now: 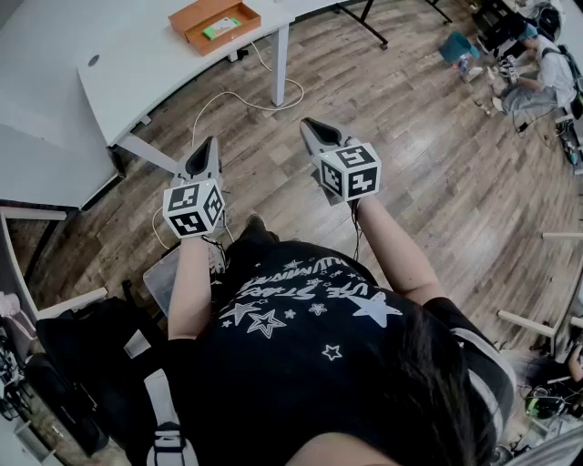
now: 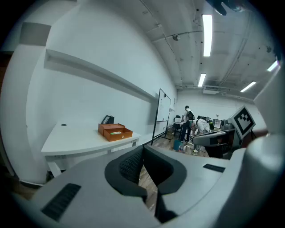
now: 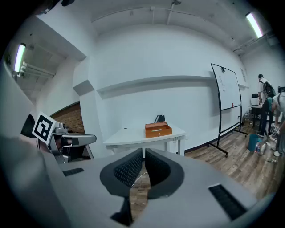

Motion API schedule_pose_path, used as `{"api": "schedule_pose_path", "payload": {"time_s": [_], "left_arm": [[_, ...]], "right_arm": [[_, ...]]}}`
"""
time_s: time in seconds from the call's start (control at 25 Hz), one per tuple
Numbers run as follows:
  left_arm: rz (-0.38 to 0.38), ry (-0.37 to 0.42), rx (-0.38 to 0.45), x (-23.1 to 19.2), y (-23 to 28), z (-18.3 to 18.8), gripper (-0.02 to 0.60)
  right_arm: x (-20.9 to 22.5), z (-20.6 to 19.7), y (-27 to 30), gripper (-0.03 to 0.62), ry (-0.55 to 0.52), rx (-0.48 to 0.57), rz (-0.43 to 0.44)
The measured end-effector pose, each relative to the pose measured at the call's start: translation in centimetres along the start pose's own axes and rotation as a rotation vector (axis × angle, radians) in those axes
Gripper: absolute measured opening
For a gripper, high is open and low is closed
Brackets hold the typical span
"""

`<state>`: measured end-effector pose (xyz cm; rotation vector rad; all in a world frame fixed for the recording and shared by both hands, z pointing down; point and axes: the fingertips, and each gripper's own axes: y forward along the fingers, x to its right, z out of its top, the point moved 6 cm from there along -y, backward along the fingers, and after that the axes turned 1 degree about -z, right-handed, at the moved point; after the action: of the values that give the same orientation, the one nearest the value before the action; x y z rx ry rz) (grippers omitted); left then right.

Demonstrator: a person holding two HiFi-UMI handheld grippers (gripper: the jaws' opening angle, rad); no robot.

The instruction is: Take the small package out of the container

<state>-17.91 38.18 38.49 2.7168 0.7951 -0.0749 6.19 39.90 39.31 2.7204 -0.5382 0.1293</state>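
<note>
- The left hand-held gripper (image 1: 210, 144) is held out in front of the person, its jaws pressed together with nothing between them.
- The right hand-held gripper (image 1: 311, 125), near it on the right, is likewise closed and empty. Both point out over bare wooden floor (image 1: 428, 173).
- Far ahead and to the left stands a white surface (image 1: 127, 64), well apart from both tools.
- On it sits an open orange container (image 1: 193, 15), with the small package (image 1: 221, 27), green and flat, lying inside.
- The package looks light and thin, probably a soft wrapper that could slip or crumple. A gentle pinch from above, across its narrow width, seems the best hold.
</note>
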Motion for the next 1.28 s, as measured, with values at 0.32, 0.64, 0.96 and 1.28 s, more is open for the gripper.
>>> {"api": "schedule_pose_path", "payload": {"time_s": [0.32,0.64,0.96,1.28], "left_arm": [[0.0,-0.01,-0.003,1.3,-0.5,-0.2,0.018],[0.024,-0.016,-0.026,2.3,-2.1,-2.1,0.018],[0.011,-0.021,-0.026,1.7,-0.1,-1.8,0.018],[-0.001,-0.04,-0.033,-1.7,5.0,-0.9,0.018]], "right_arm": [[0.7,-0.6,-1.0,0.056,0.015,-0.006,0.003],[0.8,-1.9,-2.8,0.056,0.068,0.02,0.036],[1.6,-2.2,-0.9,0.057,0.089,0.022,0.044],[3.3,-1.6,3.7,0.057,0.086,-0.01,0.059]]}}
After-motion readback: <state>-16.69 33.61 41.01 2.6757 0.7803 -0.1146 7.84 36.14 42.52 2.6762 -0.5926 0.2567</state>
